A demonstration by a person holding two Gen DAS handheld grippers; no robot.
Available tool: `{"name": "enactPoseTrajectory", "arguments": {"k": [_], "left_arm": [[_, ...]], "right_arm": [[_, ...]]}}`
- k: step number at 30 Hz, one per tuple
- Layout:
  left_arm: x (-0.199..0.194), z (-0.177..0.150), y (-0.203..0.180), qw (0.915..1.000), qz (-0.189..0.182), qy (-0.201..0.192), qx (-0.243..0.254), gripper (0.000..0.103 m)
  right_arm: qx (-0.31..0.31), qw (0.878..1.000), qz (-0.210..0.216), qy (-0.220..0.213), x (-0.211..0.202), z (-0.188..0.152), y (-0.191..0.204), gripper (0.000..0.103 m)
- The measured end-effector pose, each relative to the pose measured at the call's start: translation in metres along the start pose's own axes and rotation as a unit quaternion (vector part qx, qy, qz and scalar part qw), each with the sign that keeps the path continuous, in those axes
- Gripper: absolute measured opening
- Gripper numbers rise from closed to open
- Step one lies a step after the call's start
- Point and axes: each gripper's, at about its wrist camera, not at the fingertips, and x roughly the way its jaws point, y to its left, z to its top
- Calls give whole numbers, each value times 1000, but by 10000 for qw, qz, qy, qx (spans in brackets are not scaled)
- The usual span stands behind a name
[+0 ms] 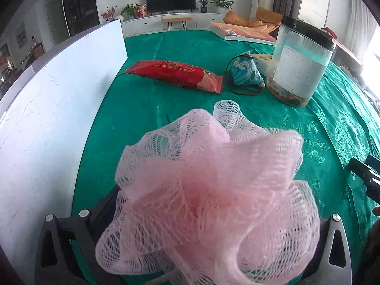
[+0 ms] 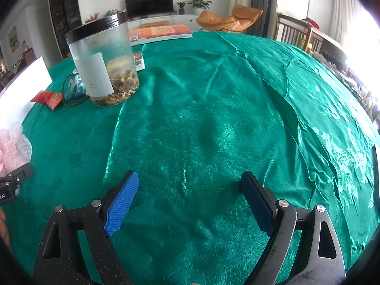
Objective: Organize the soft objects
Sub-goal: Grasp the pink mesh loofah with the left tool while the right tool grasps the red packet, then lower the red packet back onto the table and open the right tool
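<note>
Pink mesh fills the lower half of the left wrist view: a bath pouf (image 1: 213, 197) sits between the arms of the left gripper (image 1: 201, 249), whose jaws stand spread wide on either side of it; the fingertips are hidden by the netting, so whether any pad touches it cannot be told. The pouf lies over the green satin tablecloth (image 1: 133, 109), just beside a white board (image 1: 59, 99) standing on edge along the left. Farther back lie a red packet (image 1: 175, 76) and a blue-and-white drawstring pouch (image 1: 247, 71), the pouch touching a clear jar with a black lid (image 1: 301, 61). An orange-covered book (image 1: 244, 32) lies at the far edge. The right gripper (image 2: 190, 204) hangs over bare cloth with its blue ribbed pads (image 2: 123, 201) parted and nothing between them.
</note>
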Motion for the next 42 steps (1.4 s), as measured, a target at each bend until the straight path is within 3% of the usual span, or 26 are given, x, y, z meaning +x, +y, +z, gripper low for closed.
{"name": "enactPoseTrajectory", "arguments": {"k": [12, 15, 17, 20, 23, 27, 29, 31, 33, 36, 38, 40, 42], "left_arm": [[1, 0, 1, 10000, 0, -1, -3, 103], [1, 0, 1, 10000, -1, -1, -4, 103], [1, 0, 1, 10000, 1, -3, -4, 103], [0, 0, 1, 10000, 1, -3, -4, 103], [0, 0, 1, 10000, 1, -3, -4, 103], [0, 0, 1, 10000, 2, -3, -4, 103], [0, 0, 1, 10000, 1, -3, -5, 103], [0, 0, 1, 10000, 1, -4, -5, 103], [0, 0, 1, 10000, 1, -4, -6, 103], [0, -1, 1, 10000, 1, -4, -6, 103], [0, -1, 1, 10000, 1, -4, -6, 103], [0, -1, 1, 10000, -1, -4, -8, 103], [0, -1, 1, 10000, 1, -4, -6, 103]], "right_arm": [[-26, 10000, 32, 13, 1, 0, 0, 91], [-186, 9995, 117, 206, -2, 10, 0, 87], [-259, 9991, 307, -160, -26, 30, 7, 87], [-870, 9896, 933, -658, -67, 78, 48, 87], [-1934, 9681, 1509, -517, -78, 124, 123, 87], [-2871, 9407, 1809, -6, -36, 151, 211, 87], [-3117, 9325, 1797, 310, -2, 154, 245, 86], [-3310, 9243, 1746, 751, 32, 148, 268, 86], [-3510, 9190, 1550, 909, 58, 142, 281, 84], [-3550, 9153, 1510, 1155, 84, 139, 286, 72], [-3427, 9152, 1593, 1398, 95, 141, 285, 39], [-3396, 9141, 1751, 1358, 95, 144, 281, 31], [-3124, 9247, 1817, 1197, 86, 150, 270, 24]]}}
